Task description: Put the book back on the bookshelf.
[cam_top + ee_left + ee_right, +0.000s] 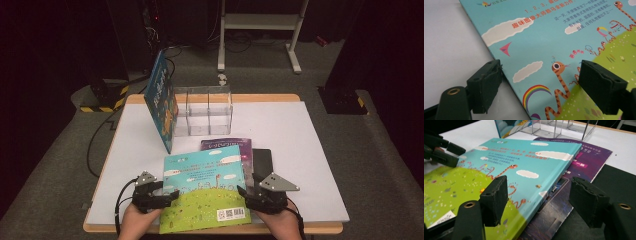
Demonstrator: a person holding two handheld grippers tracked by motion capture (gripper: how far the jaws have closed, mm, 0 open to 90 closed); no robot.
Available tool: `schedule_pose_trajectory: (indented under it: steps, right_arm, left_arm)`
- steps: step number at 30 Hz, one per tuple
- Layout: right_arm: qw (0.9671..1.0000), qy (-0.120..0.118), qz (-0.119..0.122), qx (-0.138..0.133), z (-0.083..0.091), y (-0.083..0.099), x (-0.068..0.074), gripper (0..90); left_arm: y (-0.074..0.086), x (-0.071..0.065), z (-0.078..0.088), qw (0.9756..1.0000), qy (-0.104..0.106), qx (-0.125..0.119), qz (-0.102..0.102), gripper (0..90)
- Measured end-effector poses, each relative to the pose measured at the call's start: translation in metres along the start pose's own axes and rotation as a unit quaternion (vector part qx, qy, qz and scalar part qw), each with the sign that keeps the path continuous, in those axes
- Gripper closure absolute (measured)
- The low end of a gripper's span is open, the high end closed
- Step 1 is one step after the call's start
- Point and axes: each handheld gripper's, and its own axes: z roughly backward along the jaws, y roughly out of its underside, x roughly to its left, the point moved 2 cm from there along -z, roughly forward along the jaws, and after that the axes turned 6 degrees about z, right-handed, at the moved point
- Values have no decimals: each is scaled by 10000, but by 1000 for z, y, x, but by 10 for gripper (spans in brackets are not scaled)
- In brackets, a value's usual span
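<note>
Glossy flat rectangular picture book (pixel 205 187) between matte black open grippers.

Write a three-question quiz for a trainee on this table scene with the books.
1. True or false: the left gripper is clamped shut on the sky-blue book.
2. What lies directly under the sky-blue book? A) a purple book B) a white plate C) a red towel
3. Fill in: the orange and blue book leans against the clear plastic ______.

Key
1. False. Its jaws stand open, one on each side of the book's edge, not pressing it.
2. A. The purple book shows beneath it, next to the right gripper.
3. Organizer, the one with compartments at the far side of the table.
</note>
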Motion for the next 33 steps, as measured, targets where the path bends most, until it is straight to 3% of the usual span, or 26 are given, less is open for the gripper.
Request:
schedule_pose_trajectory:
  steps: [5, 11, 16, 20, 22, 25, 27, 30, 33]
  right_arm:
    - [9998, -86, -171, -5, 1, 5, -4, 306]
    - [9996, 15, -295, 32, 6, 10, -11, 312]
    - [9992, 180, -369, 13, 12, 13, -22, 318]
    - [9981, 282, -544, -30, 16, 18, -34, 325]
    - [9977, 268, -613, -47, 18, 20, -37, 327]
    - [9976, 318, -619, 72, 17, 24, -38, 339]
    - [9971, 307, -684, 152, 14, 28, -39, 340]
    - [9963, 240, -808, 172, 13, 31, -41, 339]
    - [9962, 244, -825, 164, 13, 31, -41, 340]
  left_arm:
    - [0, -6, -3, 10000, 27, -21, -49, 200]
    - [-4, -17, -12, 9998, 178, 20, -81, 208]
    - [-13, -36, -28, 9987, 379, 84, -321, 215]
    - [-16, -44, -34, 9985, 350, -123, -405, 224]
    - [-15, -42, -33, 9984, 382, -163, -374, 214]
    - [-16, -35, -27, 9979, 567, -312, -35, 150]
    - [-17, -33, -22, 9970, 666, -397, 67, 144]
    - [-17, -33, -23, 9964, 798, -262, 107, 146]
    - [-17, -34, -28, 9934, 1118, -73, 244, 149]
